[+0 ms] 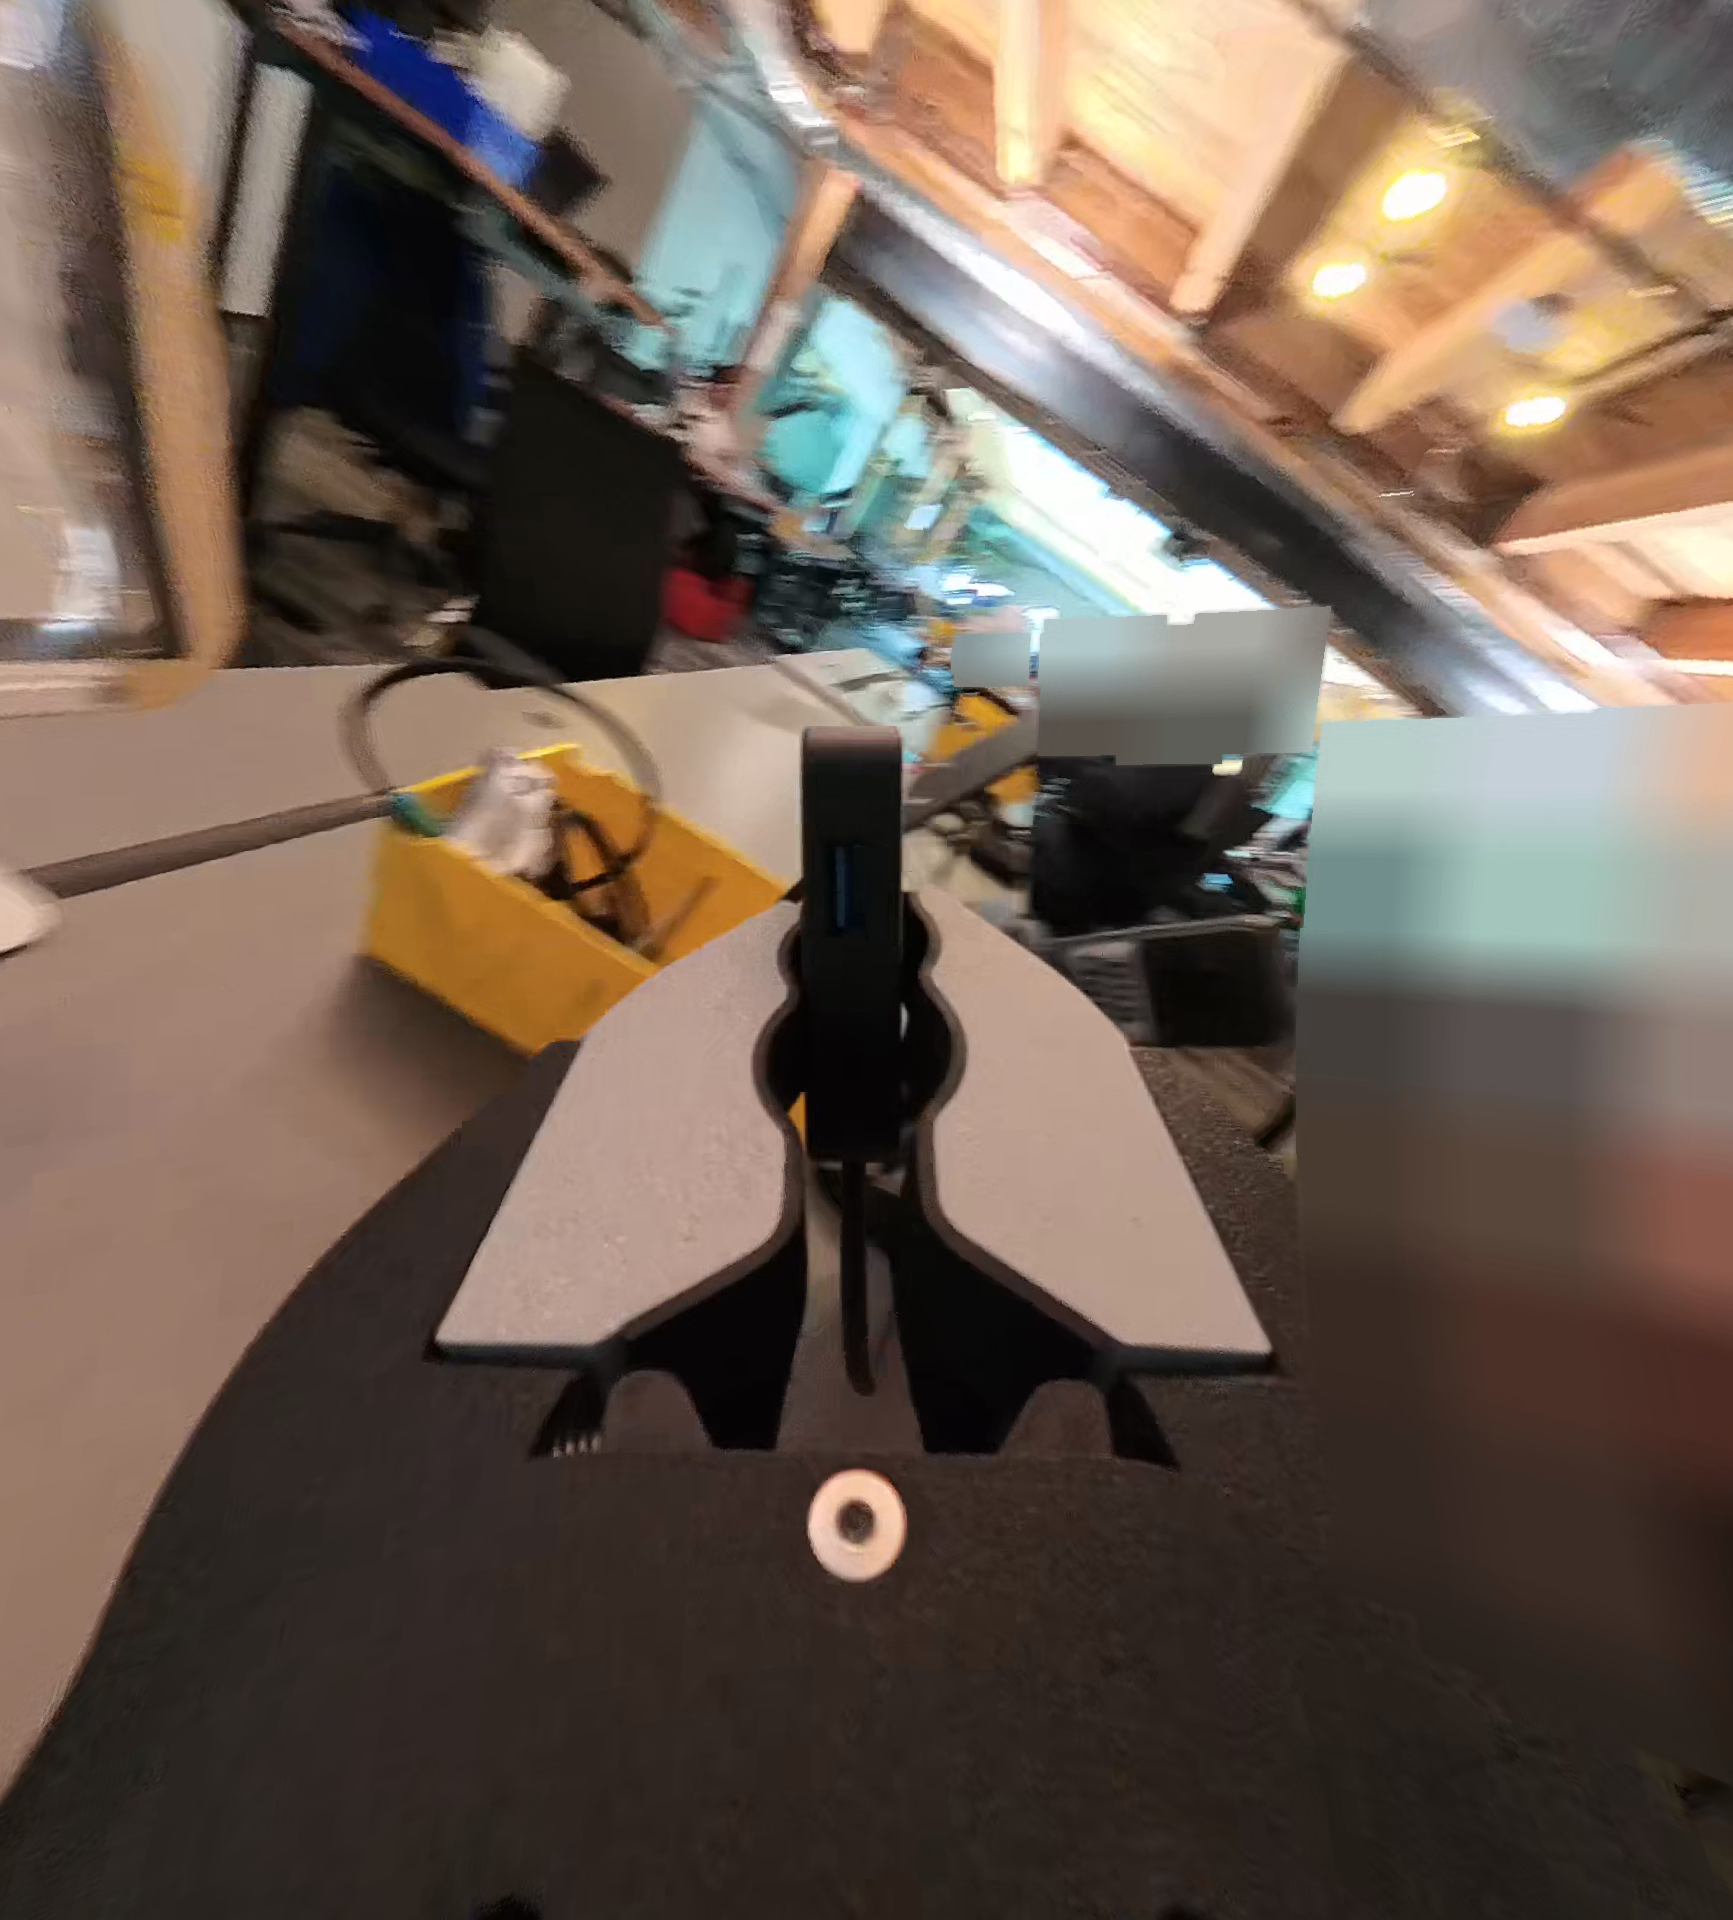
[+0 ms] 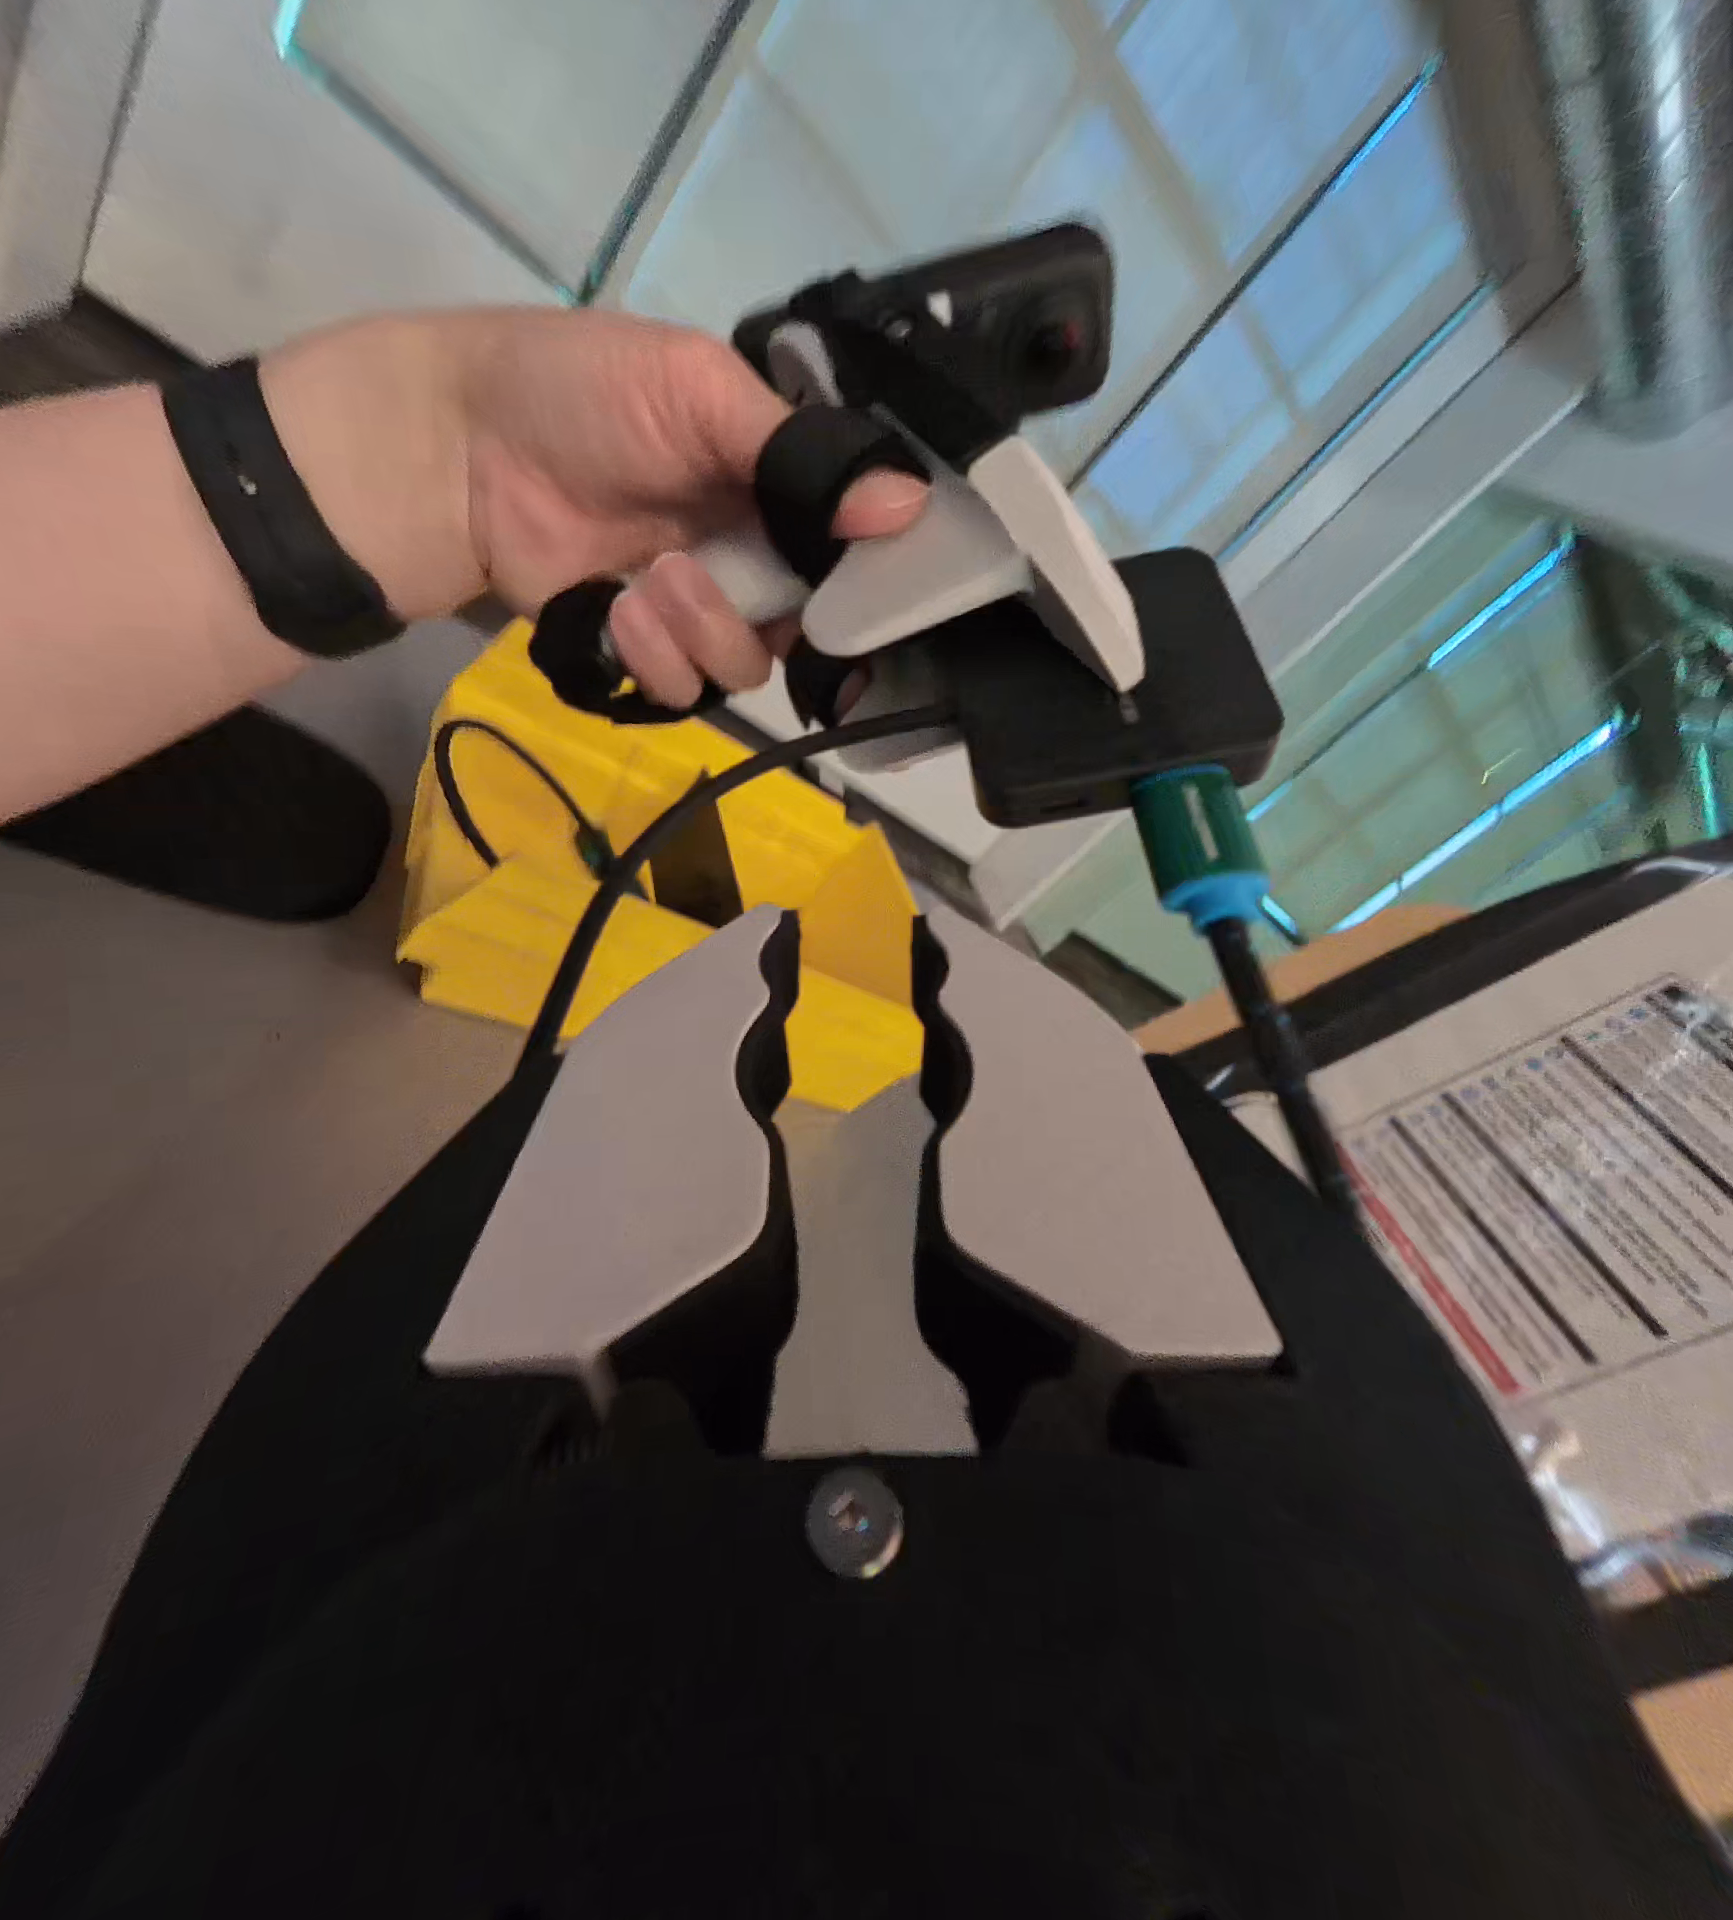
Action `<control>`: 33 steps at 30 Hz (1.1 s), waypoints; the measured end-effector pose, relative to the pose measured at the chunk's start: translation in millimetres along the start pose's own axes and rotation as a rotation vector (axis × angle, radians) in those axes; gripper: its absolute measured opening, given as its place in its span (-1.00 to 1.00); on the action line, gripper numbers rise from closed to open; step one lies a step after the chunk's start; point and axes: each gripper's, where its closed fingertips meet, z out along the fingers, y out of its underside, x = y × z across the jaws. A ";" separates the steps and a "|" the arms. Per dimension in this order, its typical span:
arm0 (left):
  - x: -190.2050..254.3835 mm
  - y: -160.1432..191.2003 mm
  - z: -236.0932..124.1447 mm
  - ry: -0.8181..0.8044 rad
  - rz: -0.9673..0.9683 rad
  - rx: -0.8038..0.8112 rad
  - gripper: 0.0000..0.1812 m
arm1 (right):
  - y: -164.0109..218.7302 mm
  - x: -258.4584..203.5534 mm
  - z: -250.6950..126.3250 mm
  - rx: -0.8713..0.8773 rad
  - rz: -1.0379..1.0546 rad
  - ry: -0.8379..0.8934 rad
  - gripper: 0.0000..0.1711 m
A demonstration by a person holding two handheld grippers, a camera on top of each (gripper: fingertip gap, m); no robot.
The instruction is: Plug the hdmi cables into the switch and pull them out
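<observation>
Over the grey table with its yellow bin, the left claw pinches the switch aloft. The green HDMI plug hangs seated beneath, up-right of the right claw, which gapes empty.

I'm working at a grey table under exposed wood ceiling joists with lit bulbs, glass panes behind.

My right gripper is hanging open with nothing in it, while the left gripper ahead is clamping the black switch, green-ended hdmi cable plugged in underneath.
</observation>
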 end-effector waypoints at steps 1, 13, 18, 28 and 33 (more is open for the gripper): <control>-10.7 0.8 -4.8 -0.065 0.009 -0.008 -0.85 | 1.0 -3.3 2.7 -0.050 -0.001 -0.007 -0.75; 16.4 40.8 11.0 0.057 0.085 -0.264 -0.85 | -23.3 46.1 -40.0 0.023 0.250 -0.017 -0.68; 29.2 66.2 28.5 0.047 0.190 -0.413 -0.85 | -4.4 16.3 -24.9 -0.024 0.737 -0.351 -0.54; 39.0 43.5 34.5 0.039 0.346 -0.281 -0.65 | 16.6 -3.1 -23.1 -0.129 0.716 -0.470 -0.84; 41.1 11.9 6.1 -0.067 0.400 -0.108 -0.65 | 13.6 31.8 -29.9 -0.020 0.682 -0.331 -0.84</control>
